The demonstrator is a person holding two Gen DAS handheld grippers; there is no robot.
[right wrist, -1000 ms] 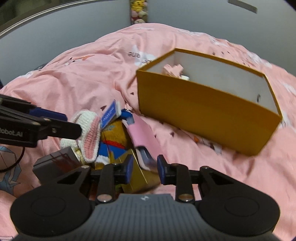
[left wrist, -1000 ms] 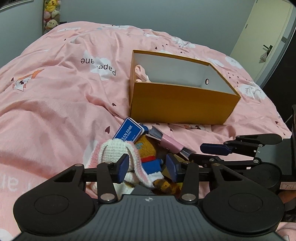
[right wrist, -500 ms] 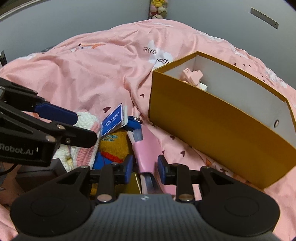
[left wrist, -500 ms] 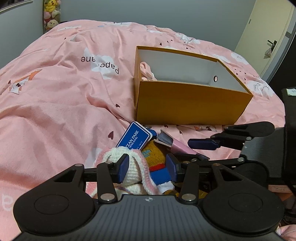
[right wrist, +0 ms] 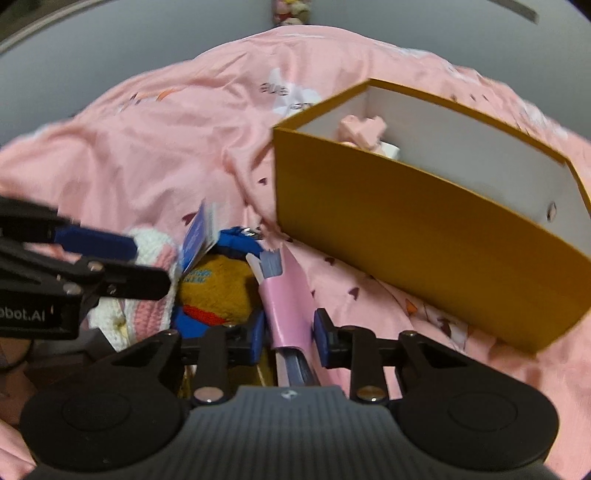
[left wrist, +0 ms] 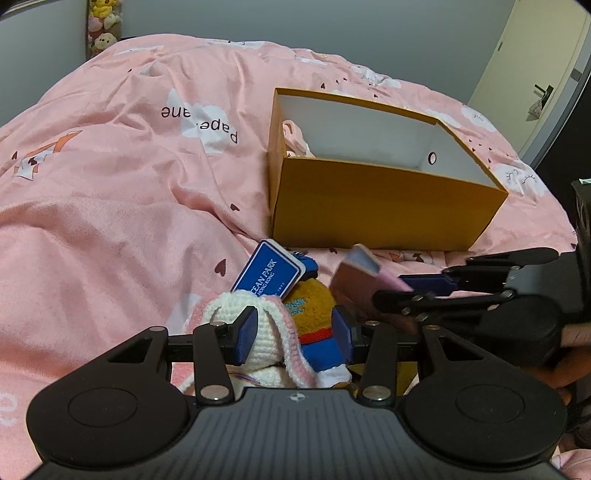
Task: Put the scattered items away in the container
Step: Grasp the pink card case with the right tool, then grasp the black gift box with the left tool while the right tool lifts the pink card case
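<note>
An open orange cardboard box [left wrist: 369, 210] [right wrist: 406, 236] sits on the bed with a pink item [left wrist: 293, 136] [right wrist: 362, 129] inside. In front of it lies a pile: a white crochet bunny [left wrist: 229, 306] [right wrist: 155, 240], a brown bear plush [left wrist: 310, 306] [right wrist: 218, 284] with a blue tag [left wrist: 267, 275] [right wrist: 199, 236], and a flat pink case [left wrist: 364, 266] [right wrist: 288, 314]. My left gripper [left wrist: 293, 334] [right wrist: 147, 262] holds the bunny and the bear's blue outfit between its pads. My right gripper [right wrist: 289, 332] [left wrist: 399, 291] is closing on the pink case, whose far end is tilted up.
A rumpled pink duvet [left wrist: 129, 206] covers the bed, with folds to the left of the box. Stuffed toys [left wrist: 101, 33] sit by the far wall. A door [left wrist: 535, 74] is at the back right. A person's hand [left wrist: 576, 332] holds the right gripper.
My right gripper slid forward over the pink case and closed on it; the case's far end lifted off the duvet. The left gripper kept its hold and barely shifted.
</note>
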